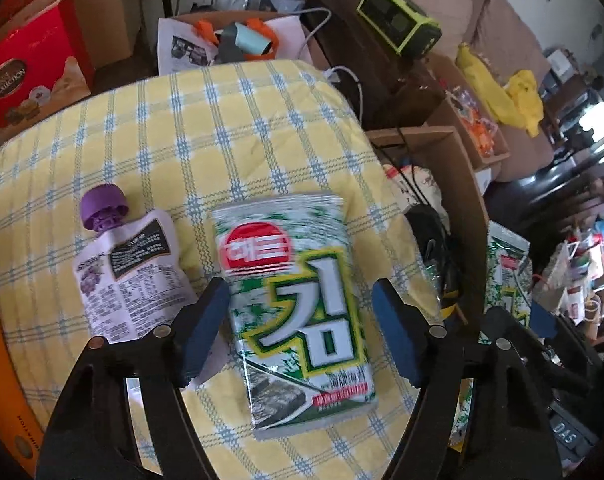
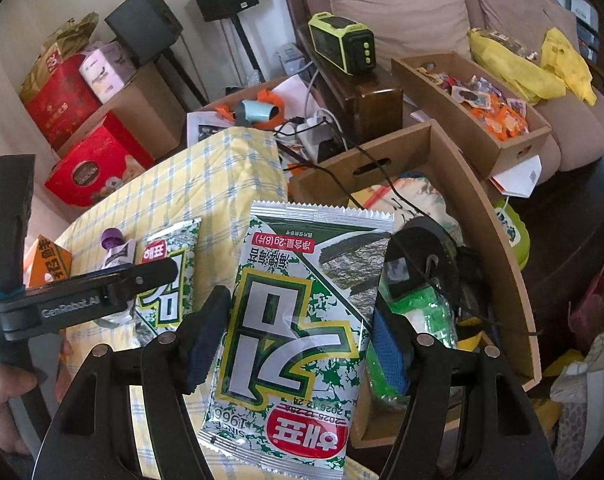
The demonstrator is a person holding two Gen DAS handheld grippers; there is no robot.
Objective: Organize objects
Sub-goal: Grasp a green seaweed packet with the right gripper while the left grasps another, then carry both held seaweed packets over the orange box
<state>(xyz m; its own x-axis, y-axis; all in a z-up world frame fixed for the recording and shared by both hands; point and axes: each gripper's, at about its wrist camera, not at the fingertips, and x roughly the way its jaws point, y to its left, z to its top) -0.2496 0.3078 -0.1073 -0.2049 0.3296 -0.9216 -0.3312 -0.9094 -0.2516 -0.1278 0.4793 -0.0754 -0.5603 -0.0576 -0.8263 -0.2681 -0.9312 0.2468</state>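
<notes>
A green-and-white seaweed packet (image 1: 290, 264) lies flat on the yellow checked cloth (image 1: 182, 140). My left gripper (image 1: 300, 316) points down over it with a blue pad on either side; the left pad meets the packet's edge, and a sliver of cloth shows at the right pad. Beside it lies a white pouch with a purple cap (image 1: 130, 276). My right gripper (image 2: 298, 336) is shut on a second seaweed packet (image 2: 302, 280), held up by the table's edge next to a cardboard box (image 2: 501, 240). In the right wrist view, the left gripper (image 2: 154, 276) hovers over the first packet (image 2: 170, 280).
An orange carton (image 2: 48, 260) stands at the cloth's left edge. The cardboard box holds bags and black cables. Behind are red gift boxes (image 2: 94, 168), a green-black radio (image 2: 341, 44), and a snack-filled tray (image 2: 481, 112) on the sofa. A hand (image 2: 6, 384) grips the left tool.
</notes>
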